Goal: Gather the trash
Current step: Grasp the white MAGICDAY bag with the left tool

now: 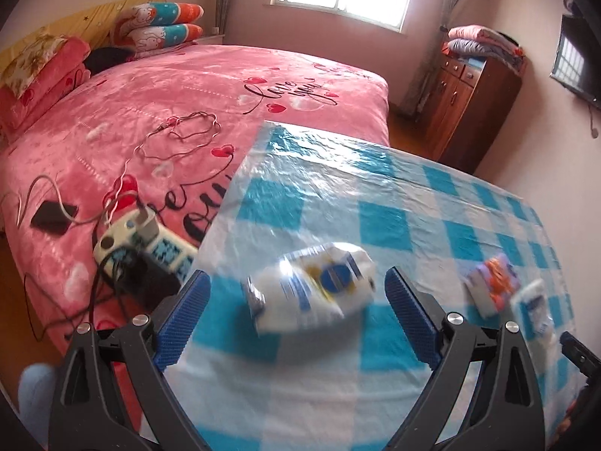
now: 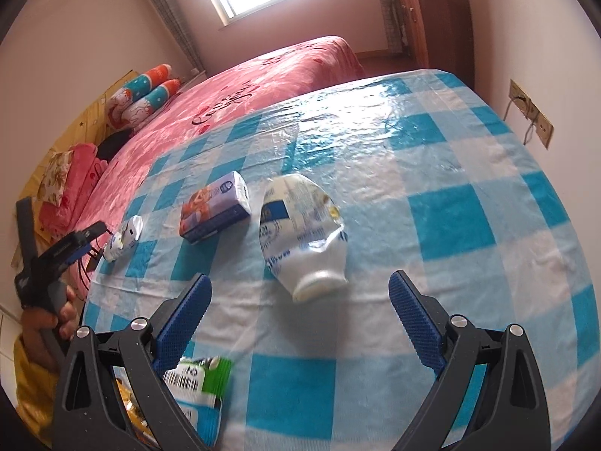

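Setting: a bedroom; a counter (image 2: 450, 173) under a blue-and-white checked plastic cloth stands beside a bed (image 1: 188, 86) with a pink cover.
Left hand-held gripper (image 1: 296, 310): released, blue pads spread wide; it hovers over the counter with a small white crumpled packet (image 1: 313, 289) lying between the pads, apparently untouched. The picture is motion-blurred here.
Right hand-held gripper (image 2: 300, 310): released and holding nothing; it points at a squashed white plastic bottle (image 2: 302, 233) lying on its side, neck towards the camera, just ahead of the pads.
Other trash on the counter: a small purple-and-orange carton (image 2: 214, 206) lies to the left of the bottle; a green-and-white wrapper with a barcode (image 2: 199, 379) sits near the front edge, under the right gripper's left finger.
On the bed: a power strip (image 1: 142, 240), a dark phone (image 1: 52, 216) and tangled cables (image 1: 180, 135), none of them trash.
Progress: judged early. All four pieces lie loose on the counter, neither gripper grips anything, and no bin or bag is visible.
Left to do: close on the packet and the bottle, then gather the carton and wrapper.
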{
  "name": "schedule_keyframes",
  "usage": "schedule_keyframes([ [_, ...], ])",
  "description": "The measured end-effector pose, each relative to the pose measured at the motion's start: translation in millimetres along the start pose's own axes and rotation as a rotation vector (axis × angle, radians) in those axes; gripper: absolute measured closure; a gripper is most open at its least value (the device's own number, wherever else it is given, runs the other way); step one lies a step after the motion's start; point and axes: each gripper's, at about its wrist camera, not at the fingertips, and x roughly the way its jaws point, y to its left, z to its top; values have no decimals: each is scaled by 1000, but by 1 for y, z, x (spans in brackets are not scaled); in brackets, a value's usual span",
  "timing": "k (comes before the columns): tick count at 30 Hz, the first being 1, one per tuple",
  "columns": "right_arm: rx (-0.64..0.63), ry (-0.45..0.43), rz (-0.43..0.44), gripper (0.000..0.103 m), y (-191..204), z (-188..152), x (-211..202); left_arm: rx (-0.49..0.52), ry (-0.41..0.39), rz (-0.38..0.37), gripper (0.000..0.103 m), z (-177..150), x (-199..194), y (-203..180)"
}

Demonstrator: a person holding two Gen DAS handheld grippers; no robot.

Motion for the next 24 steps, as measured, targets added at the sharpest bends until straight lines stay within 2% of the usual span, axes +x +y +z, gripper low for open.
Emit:
schedule_keyframes([
  [5, -30, 16, -8, 9, 1, 9, 16, 7, 49, -11, 9, 10, 28, 0],
  [8, -40, 17, -8, 9, 1, 11, 21, 13, 86, -56, 9, 9, 39, -6],
  [12, -57, 8, -14, 9, 0, 15, 26, 74, 96, -70, 9, -4, 37, -25],
  [19, -66, 8, -12, 9, 0, 21, 34, 205, 148, -195, 9, -36, 21, -76],
  [21, -80, 17, -20, 9, 2, 24, 40, 228, 143, -205, 9, -39, 17, -86],
  [24, -102, 14, -37, 9, 4, 27, 45, 236, 93, -169, 9, -34, 11, -88],
])
